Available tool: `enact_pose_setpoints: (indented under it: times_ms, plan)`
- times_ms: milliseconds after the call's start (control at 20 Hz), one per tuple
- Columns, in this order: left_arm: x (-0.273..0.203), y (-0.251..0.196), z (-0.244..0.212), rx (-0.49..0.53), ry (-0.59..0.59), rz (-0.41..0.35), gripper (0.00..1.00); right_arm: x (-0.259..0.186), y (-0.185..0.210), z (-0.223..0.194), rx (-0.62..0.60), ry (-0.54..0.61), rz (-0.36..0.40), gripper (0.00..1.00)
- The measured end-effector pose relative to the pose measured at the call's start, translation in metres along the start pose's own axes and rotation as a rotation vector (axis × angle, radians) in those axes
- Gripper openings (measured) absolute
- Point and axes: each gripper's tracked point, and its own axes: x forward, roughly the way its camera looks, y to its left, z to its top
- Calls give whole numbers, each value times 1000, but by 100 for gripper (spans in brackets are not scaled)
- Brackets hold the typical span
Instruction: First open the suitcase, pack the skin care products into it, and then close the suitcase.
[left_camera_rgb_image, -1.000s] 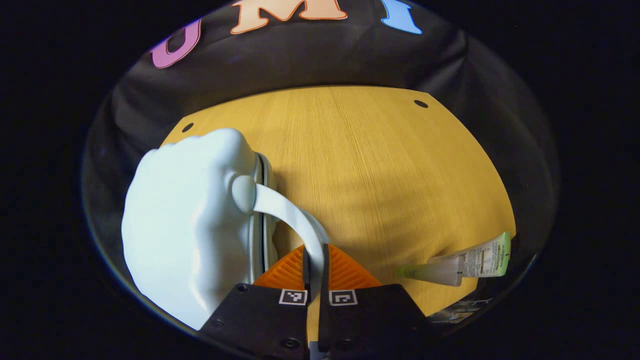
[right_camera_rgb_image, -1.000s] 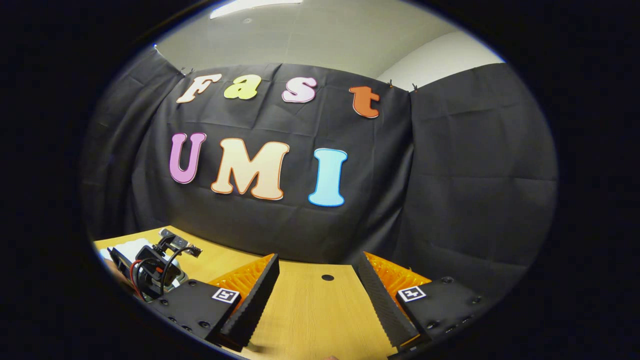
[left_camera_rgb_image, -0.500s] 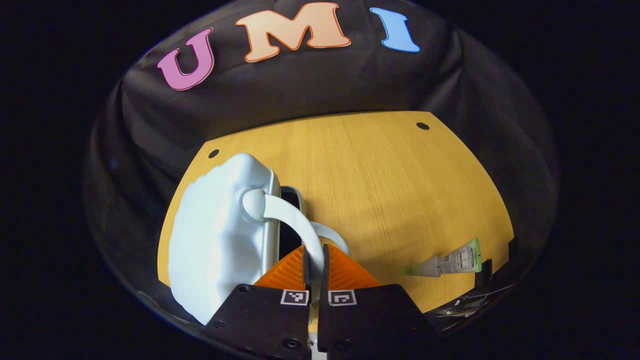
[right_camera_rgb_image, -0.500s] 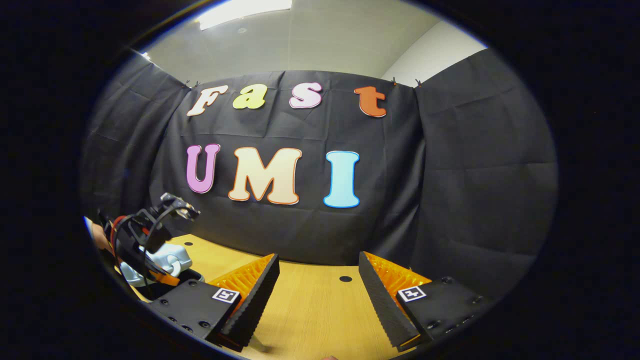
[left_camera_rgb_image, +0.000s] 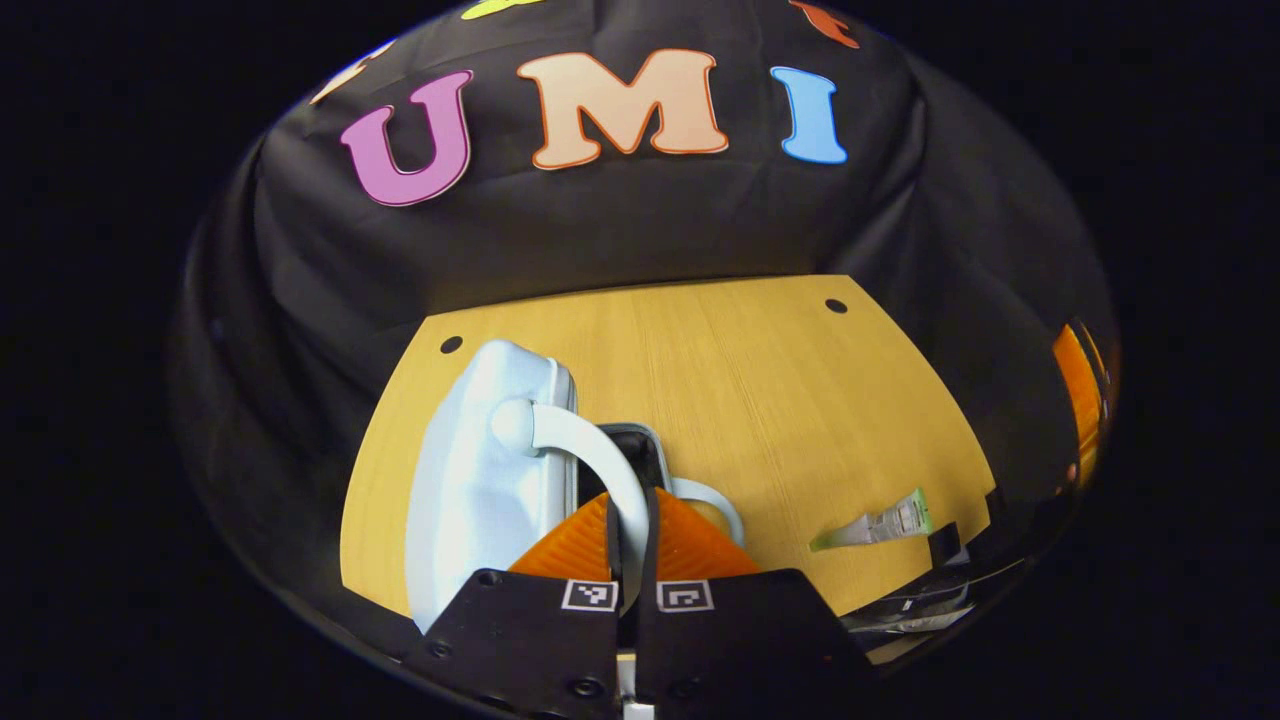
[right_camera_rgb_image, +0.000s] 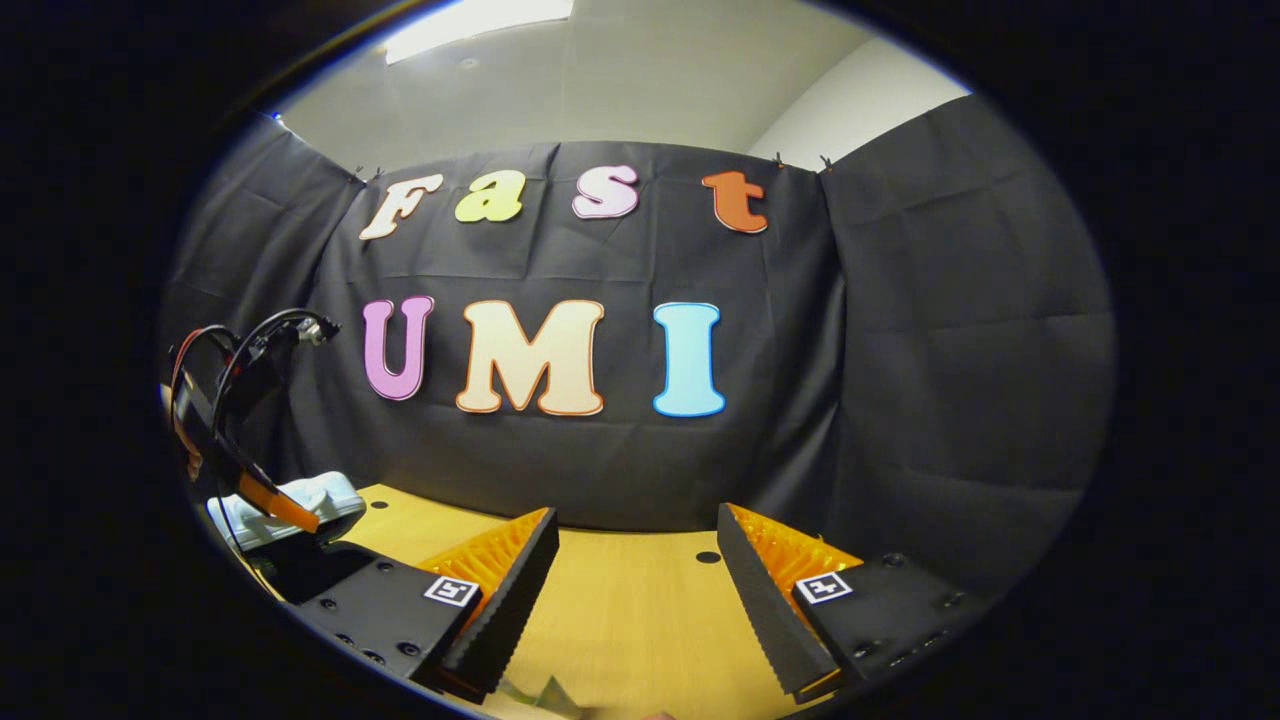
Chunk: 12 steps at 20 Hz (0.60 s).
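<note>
On the table (left_camera_rgb_image: 760, 400), one suitcase (left_camera_rgb_image: 480, 480), one tube (left_camera_rgb_image: 880, 523).

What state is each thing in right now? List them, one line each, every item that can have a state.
suitcase: partly open, lid lifted by its handle, dark gap showing at the seam.
suitcase handle: pinched between the left gripper's fingers.
left gripper: shut on the handle.
right gripper: open, holding nothing, above the table.
skin care tube: lying flat on the table, not yet packed.
</note>
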Motion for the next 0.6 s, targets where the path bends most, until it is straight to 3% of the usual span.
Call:
enact_pose_setpoints:
  times_ms: [250, 600]
  plan:
    - [-13, 54, 22, -22, -57, 30, 0, 5, 23, 4, -14, -3, 4, 98]
    - [-27, 157, 39, 9, -172, 162, 0, 10, 61, 6, 4, -12, -18, 98]
